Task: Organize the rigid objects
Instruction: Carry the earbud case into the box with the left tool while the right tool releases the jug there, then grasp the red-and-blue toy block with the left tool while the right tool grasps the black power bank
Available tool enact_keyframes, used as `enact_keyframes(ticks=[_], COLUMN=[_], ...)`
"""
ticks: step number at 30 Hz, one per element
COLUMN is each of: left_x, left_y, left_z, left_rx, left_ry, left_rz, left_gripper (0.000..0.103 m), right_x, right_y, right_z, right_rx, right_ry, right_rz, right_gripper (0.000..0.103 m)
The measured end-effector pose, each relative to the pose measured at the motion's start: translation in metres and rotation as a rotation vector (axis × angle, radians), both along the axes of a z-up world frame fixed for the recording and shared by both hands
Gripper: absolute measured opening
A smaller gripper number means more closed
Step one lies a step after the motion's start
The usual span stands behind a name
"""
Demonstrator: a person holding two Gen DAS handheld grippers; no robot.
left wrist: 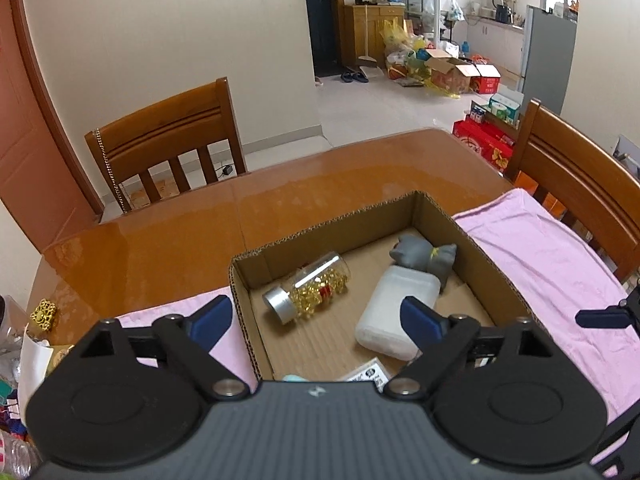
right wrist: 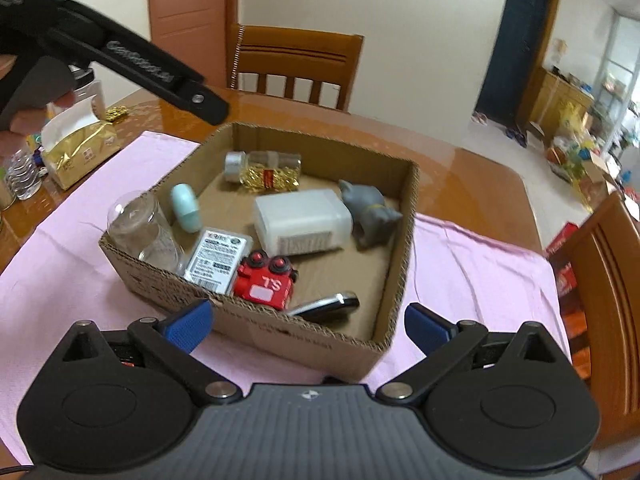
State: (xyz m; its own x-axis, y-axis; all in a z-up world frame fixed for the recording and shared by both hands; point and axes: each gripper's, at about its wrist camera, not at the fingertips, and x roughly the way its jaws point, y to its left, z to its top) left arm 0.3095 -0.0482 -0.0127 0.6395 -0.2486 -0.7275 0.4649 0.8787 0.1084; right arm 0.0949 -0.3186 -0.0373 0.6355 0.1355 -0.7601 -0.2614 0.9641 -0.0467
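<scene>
In the right wrist view, bare pink cloth (right wrist: 72, 264) is being shown at the left of the frame, beside the cardboard box (right wrist: 312, 340). Along the box's near-left wall a clear glass jar (right wrist: 140, 232), a carded pack (right wrist: 216, 260) and a red toy (right wrist: 266, 280) are being crowded together; open floor is being left at lower right. The right gripper (right wrist: 308, 326) is being held released and empty over the near rim. In the left wrist view, the left gripper (left wrist: 316, 320) is being held released, straddling the box's left wall.

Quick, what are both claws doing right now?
Left claw: open, holding nothing.
Right claw: open, holding nothing.
</scene>
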Motion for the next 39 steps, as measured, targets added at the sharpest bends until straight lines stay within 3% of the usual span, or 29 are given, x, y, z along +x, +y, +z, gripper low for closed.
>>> enact_keyframes(ticks=[7, 14, 22, 28, 39], left_x=[-0.021, -0.050, -0.093, -0.109, -0.115], left_y=[0.009, 0.023, 0.034, 0.034, 0.040], left_z=[0.001, -0.007, -0.039, -0.068, -0.087], left_rx=[-0.005, -0.059, -0.132, -0.126, -0.105], left_ry=[0.003, 0.035, 0.123, 0.186, 0.229], left_rz=[0.017, 0.078, 0.150, 0.165, 0.177], left_gripper=[0.094, 0.099, 0.099, 0.099, 0.099], right_x=[-0.013, -0.029, -0.042, -0.041, -0.035], right_y=[-0.011, -0.021, -0.034, -0.036, -0.013], right_z=[-0.013, -0.027, -0.066, -0.092, -0.101], right_rx=[0.016, 0.033, 0.071, 0.059, 0.098], right_ry=[0.035, 0.054, 0.117, 0.145, 0.184], right_rz=[-0.057, -0.119, -0.158, -0.198, -0.084], right_gripper=[0.103, 0.103, 0.103, 0.103, 0.103])
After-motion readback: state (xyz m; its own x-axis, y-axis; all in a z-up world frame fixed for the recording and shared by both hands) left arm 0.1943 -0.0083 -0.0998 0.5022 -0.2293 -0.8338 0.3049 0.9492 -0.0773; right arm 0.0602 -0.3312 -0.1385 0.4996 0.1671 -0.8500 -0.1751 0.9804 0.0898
